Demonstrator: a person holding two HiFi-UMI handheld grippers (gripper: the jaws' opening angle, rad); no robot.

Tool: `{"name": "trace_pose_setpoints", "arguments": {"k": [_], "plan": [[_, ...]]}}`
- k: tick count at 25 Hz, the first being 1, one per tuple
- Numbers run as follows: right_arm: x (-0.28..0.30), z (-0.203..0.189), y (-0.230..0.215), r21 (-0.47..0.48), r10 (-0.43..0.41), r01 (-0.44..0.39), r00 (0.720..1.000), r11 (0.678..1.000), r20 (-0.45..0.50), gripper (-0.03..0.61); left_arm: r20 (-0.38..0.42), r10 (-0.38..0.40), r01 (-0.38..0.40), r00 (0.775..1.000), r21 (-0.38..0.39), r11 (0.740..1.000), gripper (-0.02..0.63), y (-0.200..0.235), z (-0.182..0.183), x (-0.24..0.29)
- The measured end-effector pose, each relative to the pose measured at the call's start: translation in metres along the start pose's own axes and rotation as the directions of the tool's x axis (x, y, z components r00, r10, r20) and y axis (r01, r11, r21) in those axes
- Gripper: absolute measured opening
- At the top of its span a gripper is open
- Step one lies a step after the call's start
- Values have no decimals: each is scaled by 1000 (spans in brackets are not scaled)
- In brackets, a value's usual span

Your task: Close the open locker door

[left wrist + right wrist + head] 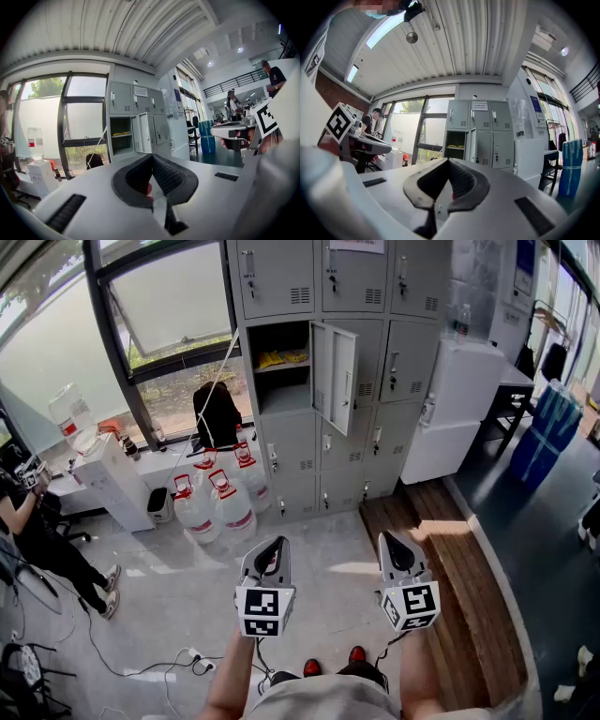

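Locker door [335, 365] stands open, well ahead of left hand-held gripper [275, 547], no contact. Right hand-held gripper [394, 545] near the left one; both closed tight, empty.

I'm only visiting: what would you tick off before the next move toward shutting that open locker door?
1. Target found: ok, one locker door stands swung outward.
2. Nothing juts from the open compartment: ok, the yellow items lie back on its shelf.
3. Left gripper free: ok, jaws together, nothing between them.
4. Right gripper free: ok, jaws together, nothing between them.
5. Door within reach: not ok, both grippers are held well short of the lockers.
6. Way forward: ok, the water jugs stand off to the left of it.
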State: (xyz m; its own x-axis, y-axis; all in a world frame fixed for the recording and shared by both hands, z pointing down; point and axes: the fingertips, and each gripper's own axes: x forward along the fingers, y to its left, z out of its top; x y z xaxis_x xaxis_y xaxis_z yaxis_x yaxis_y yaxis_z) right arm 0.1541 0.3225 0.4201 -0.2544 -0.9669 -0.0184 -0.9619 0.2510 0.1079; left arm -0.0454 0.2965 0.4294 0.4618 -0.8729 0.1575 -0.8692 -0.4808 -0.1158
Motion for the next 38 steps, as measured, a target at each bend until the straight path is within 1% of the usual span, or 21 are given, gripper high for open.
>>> {"name": "trace_pose_setpoints", "arguments": {"k": [5,12,19,23,28,33,38], "plan": [[2,0,3,30,5,-5,1000,1000,-2,9,2,-4,4,1000,-1,1000,21,1,1,0],[13,-7,6,19,3,-3,1000,1000,-18,9,-5,-12,12,1000,-13,1000,21,10,-7,8],[55,-18,-12,30,15,-14,1000,999,-20,9,-19,8,-8,1000,-15,1000,21,27,-9,47],[93,-29,-33,33,22,-22,1000,999,-16,9,-24,24,-24,999,-5,1000,21,37,-8,89],[162,-39,-78,40,39,-39,999,998,-7,9,-34,57,-57,998,-1,998,21,53,0,163],[239,-44,-125,65,92,-92,996,994,-9,9,-59,92,-93,994,-18,996,21,65,14,241],[308,-48,-163,61,142,-142,990,988,-12,9,-65,130,-132,989,-28,991,21,77,27,309]]}}
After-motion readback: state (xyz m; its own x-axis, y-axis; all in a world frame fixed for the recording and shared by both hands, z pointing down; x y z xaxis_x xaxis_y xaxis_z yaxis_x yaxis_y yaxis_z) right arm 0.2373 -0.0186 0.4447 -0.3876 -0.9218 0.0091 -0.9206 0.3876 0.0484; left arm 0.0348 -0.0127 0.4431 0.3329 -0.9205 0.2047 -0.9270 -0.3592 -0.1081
